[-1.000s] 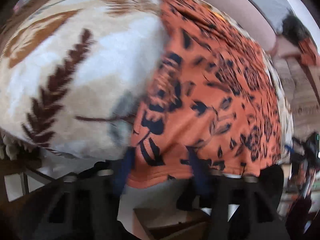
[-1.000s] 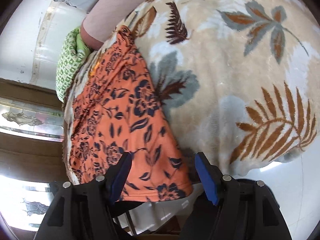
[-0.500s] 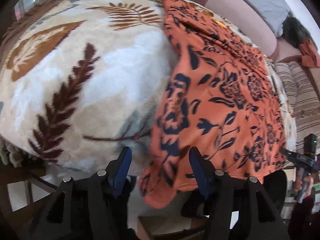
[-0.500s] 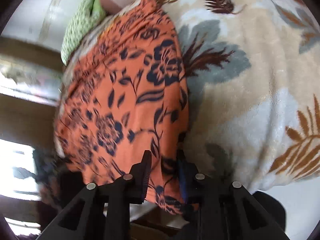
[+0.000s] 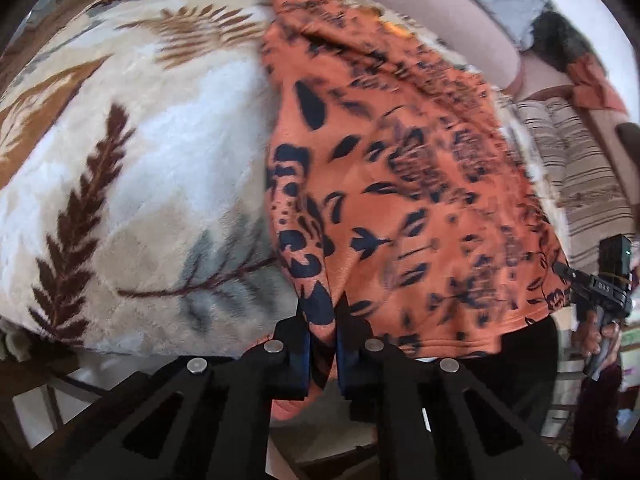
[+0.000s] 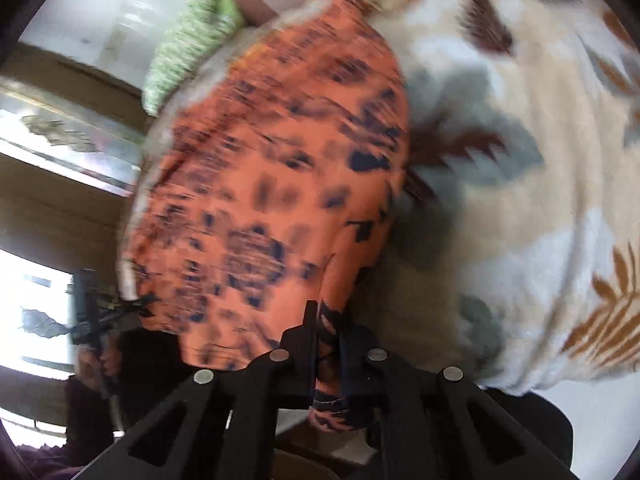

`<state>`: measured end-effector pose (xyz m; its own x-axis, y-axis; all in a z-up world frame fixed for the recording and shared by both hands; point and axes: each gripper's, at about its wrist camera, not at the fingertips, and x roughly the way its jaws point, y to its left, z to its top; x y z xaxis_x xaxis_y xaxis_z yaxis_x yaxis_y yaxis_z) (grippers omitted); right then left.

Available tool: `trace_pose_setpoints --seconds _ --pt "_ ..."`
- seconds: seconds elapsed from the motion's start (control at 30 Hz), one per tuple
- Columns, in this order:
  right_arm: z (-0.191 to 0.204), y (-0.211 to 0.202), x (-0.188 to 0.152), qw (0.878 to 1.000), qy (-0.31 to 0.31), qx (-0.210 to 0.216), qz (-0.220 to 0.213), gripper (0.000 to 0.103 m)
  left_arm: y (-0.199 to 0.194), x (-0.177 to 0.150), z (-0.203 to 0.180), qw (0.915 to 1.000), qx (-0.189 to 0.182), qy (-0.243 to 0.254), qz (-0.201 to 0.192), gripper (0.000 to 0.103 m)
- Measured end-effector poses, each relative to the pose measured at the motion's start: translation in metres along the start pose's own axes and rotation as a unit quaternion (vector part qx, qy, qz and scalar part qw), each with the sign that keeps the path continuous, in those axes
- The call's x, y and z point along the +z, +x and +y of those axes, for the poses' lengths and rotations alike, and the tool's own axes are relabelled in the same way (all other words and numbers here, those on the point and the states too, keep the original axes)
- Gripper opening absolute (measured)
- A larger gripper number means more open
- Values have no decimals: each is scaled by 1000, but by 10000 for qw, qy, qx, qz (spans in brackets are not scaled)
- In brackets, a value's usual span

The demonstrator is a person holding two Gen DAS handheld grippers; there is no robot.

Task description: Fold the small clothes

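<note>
An orange garment with a dark blue floral print (image 5: 400,184) lies spread on a cream blanket with leaf patterns (image 5: 140,160). My left gripper (image 5: 322,324) is shut on the garment's near left corner at the blanket's front edge. In the right wrist view the same garment (image 6: 272,200) fills the middle, blurred by motion. My right gripper (image 6: 328,328) is shut on its near right corner. The right gripper also shows in the left wrist view (image 5: 600,292), at the garment's far hem corner.
A green patterned cloth (image 6: 188,52) and a pink pillow (image 5: 440,12) lie at the far end of the blanket. A striped cushion (image 5: 580,172) lies to the right. The bed's front edge drops off just under both grippers.
My left gripper has closed on the garment's corner; it was open half a second ago. My right gripper, closing half a second ago, now grips the other corner, and the cloth lifts slightly.
</note>
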<state>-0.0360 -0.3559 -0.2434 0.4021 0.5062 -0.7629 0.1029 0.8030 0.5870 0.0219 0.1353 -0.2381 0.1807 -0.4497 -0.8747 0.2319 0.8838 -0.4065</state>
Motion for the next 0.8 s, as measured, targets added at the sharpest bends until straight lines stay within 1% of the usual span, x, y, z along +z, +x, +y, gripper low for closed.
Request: trace_pose_setpoints --seconds 0.03,0.07,0.1,0.13,0.2,0.3,0.33,0.43,0.53,0.6,0.63,0.7,0.77,0.8 --pt "8 -7 3 9998 -74 146 -114 9 -8 4 -4 9998 -180 39 -94 9" --pt "16 -16 9 9989 -120 382 -245 9 -14 7 -9 9993 -324 61 -172 9" --pt "23 -24 14 9976 -153 575 -362 9 -26 15 -13 9980 -544 85 -304 9" --pt "28 -30 19 9962 -184 709 -469 9 -32 22 -17 9969 -674 104 -402 9" --pt "37 -42 32 9928 -175 971 -679 9 -44 40 -24 9945 -850 155 -586 9" --pt "39 -53 60 9861 45 1344 -981 9 -66 74 -26 9888 -1201 137 -873 9" --pt "38 -55 72 9827 141 1471 -1116 9 -72 83 -23 9875 -1265 115 -929 9" --pt "35 -53 111 9750 439 1644 -1427 9 -80 119 -16 9858 -1297 79 -1060 9" --pt "26 -49 158 9682 714 1697 -1693 8 -75 171 -4 9853 -1297 -107 -1103 9" --pt "17 -39 200 9634 956 1709 -1831 8 -63 214 7 9849 -1294 -304 -1107 9" --pt "11 -40 216 9616 1055 1685 -1890 8 -53 232 12 9853 -1250 -402 -1092 9" --pt "1 -24 260 9585 1264 1581 -2007 8 -36 264 24 9857 -1147 -639 -1053 10" --pt "-13 -1 294 9529 1646 1475 -2077 9 -12 299 41 9845 -950 -972 -1113 10" --pt "-23 16 310 9486 1869 1526 -2048 12 0 311 49 9836 -798 -1138 -1151 11"
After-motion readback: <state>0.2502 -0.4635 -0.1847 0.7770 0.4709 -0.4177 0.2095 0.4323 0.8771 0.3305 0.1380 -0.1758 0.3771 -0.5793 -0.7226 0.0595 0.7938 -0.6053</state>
